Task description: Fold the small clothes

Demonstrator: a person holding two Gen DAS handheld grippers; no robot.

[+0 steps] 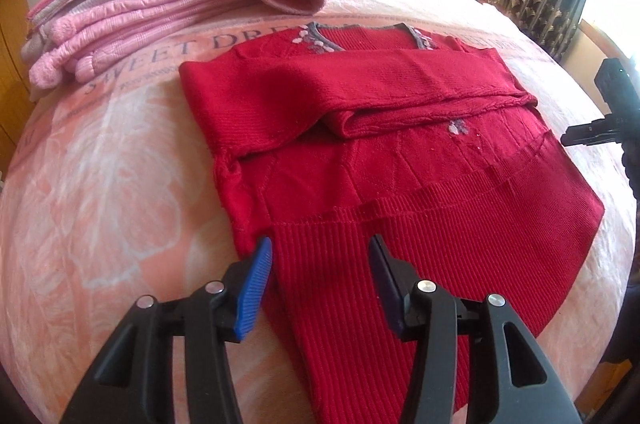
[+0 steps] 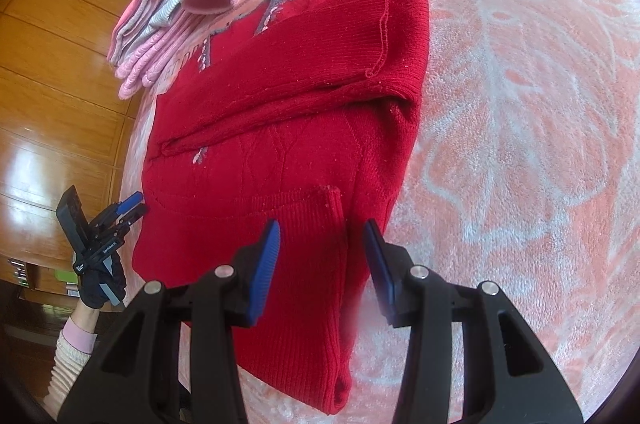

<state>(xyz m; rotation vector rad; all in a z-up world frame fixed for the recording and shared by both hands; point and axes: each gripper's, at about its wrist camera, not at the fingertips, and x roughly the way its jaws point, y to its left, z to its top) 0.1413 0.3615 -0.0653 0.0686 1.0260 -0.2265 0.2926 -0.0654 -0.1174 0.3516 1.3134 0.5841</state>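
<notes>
One red sweater (image 1: 400, 160) lies on one bed (image 1: 120, 184). One stack of folded pink clothes (image 1: 132, 12) sits at ten o'clock. Two grippers: left gripper (image 1: 320, 256), right gripper (image 2: 322, 244).

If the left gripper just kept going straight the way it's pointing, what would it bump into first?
Most likely the red sweater: the open left gripper points along its ribbed hem, toward the folded sleeves. How high it is above the fabric is unclear.
</notes>
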